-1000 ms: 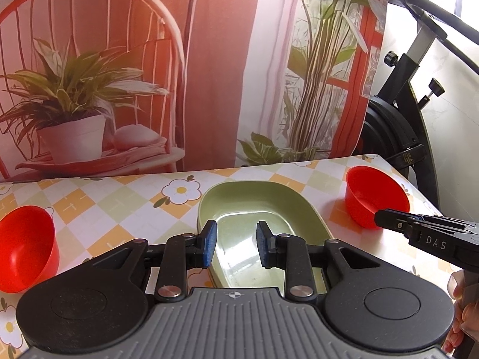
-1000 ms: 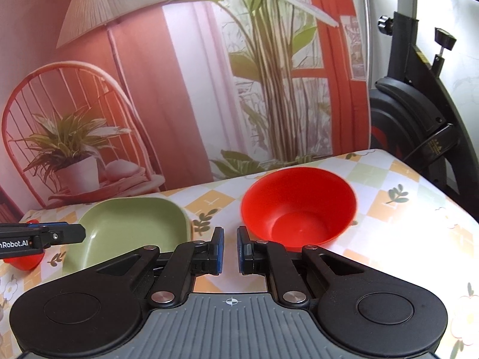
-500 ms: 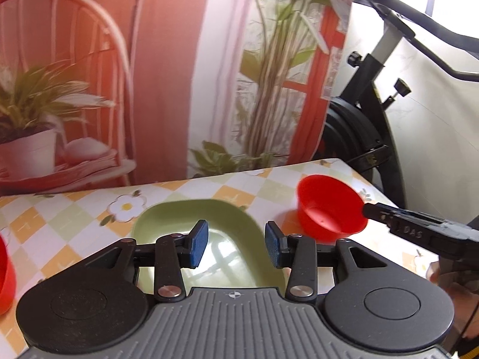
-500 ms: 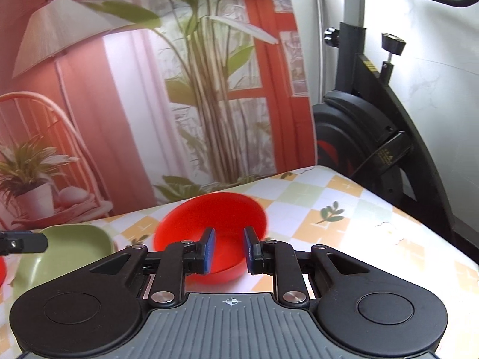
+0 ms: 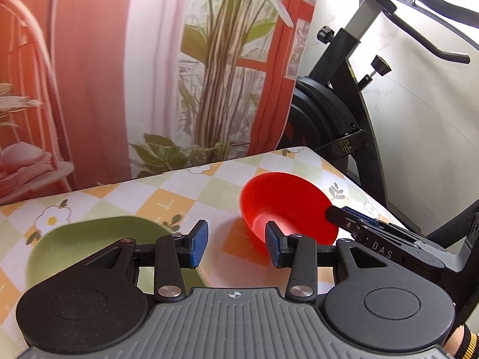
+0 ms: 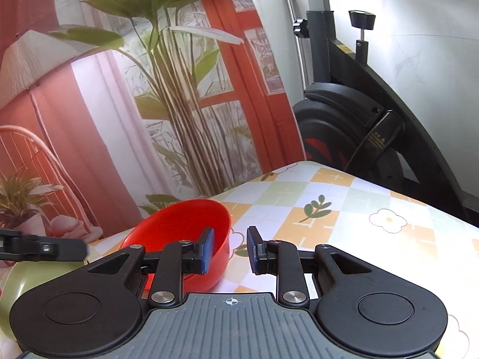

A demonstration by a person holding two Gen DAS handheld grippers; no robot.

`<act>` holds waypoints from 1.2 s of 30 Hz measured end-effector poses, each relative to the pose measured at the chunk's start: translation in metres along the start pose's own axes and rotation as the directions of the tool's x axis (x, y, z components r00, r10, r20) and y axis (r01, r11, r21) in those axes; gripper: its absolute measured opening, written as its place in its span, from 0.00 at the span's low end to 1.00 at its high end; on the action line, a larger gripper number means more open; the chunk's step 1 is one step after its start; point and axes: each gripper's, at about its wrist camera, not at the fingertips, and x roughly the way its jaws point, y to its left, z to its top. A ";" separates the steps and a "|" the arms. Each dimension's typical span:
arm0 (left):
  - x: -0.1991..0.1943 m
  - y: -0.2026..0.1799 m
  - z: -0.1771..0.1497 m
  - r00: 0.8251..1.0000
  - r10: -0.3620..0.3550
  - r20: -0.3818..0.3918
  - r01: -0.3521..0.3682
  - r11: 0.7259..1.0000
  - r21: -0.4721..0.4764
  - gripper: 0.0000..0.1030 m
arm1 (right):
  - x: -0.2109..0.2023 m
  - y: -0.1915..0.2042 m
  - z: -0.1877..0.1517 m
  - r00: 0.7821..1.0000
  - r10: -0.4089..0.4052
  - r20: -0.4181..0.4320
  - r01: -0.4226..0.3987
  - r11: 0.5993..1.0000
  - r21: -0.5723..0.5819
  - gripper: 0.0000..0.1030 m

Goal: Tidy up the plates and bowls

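The right gripper [image 6: 230,249] is hovering with jaws parted and empty, its left finger reaching inside the red bowl [image 6: 182,227]; the rim stands between the jaws. The left gripper [image 5: 236,243], wide open and empty, is waiting beside the green plate [image 5: 89,239]. Judged next: closing on the rim.

A room in someone's home.
Flowered tablecloth [image 6: 374,206], exercise bike [image 5: 335,125] by the wall (printed backdrop [image 6: 119,104] behind).

Both jaws widened (right, perhaps, straddling red bowl [image 6: 179,224]).
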 end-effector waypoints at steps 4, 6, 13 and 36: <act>0.018 -0.008 0.005 1.000 0.005 -0.017 -0.005 1.000 0.027 0.43 | 0.007 0.000 0.001 1.000 0.002 -0.027 -0.002 1.000 0.012 0.23; 0.026 -0.009 0.006 0.999 0.006 -0.034 -0.006 1.000 0.025 0.43 | 0.009 0.000 0.000 0.999 0.004 -0.034 -0.003 1.000 0.016 0.23; 0.047 -0.003 0.006 0.995 -0.002 -0.099 -0.001 1.000 -0.028 0.42 | 0.013 0.002 -0.002 0.999 0.021 -0.047 -0.020 0.999 0.027 0.22; -0.010 -0.009 -0.005 0.998 -0.055 -0.035 0.055 0.998 0.004 0.18 | -0.035 0.028 0.010 0.999 0.029 -0.045 -0.028 0.999 0.025 0.12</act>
